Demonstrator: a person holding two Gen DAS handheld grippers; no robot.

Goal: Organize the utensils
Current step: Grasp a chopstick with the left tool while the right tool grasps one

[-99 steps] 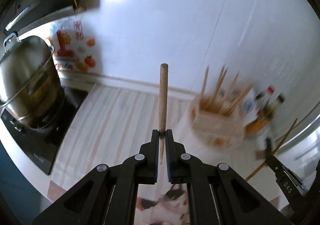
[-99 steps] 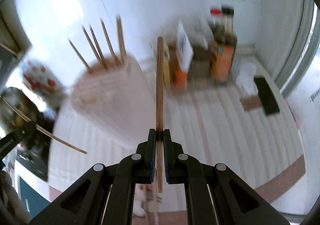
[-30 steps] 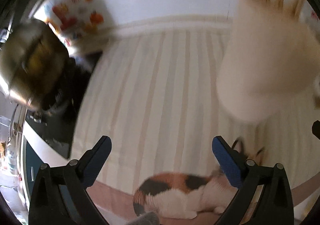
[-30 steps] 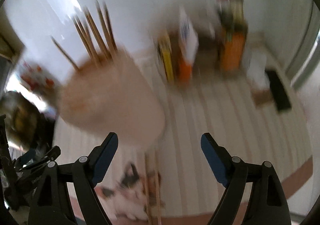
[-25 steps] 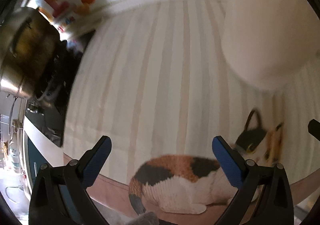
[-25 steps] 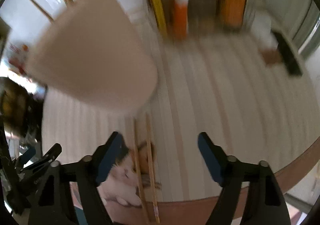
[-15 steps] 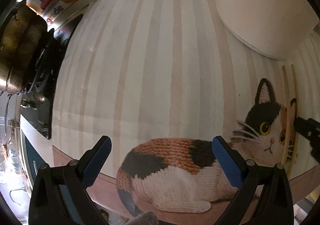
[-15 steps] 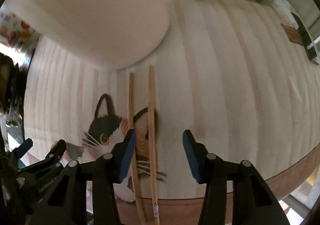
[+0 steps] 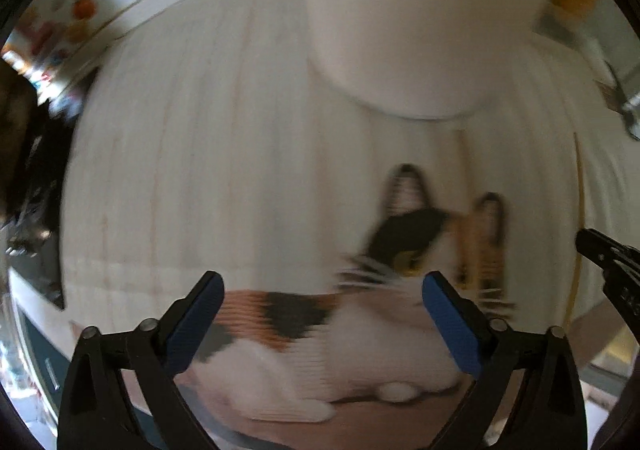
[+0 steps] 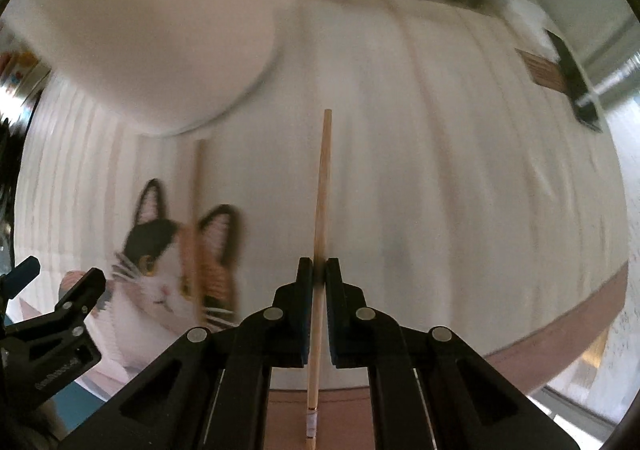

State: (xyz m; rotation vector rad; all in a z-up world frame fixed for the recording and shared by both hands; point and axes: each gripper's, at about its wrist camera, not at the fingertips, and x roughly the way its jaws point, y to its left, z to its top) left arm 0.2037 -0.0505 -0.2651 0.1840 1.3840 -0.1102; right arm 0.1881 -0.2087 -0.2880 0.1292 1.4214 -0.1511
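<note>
Risk: right gripper fingers clench one chopstick thinly, so it may pivot; left gripper gapes empty, the second chopstick apparently on the cat mat.

The right gripper pinches a chopstick over the striped mat. A second chopstick lies across the cat picture, just below the blurred white holder.

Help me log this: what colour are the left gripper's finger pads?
Blue pads, clearest in the left wrist view.
</note>
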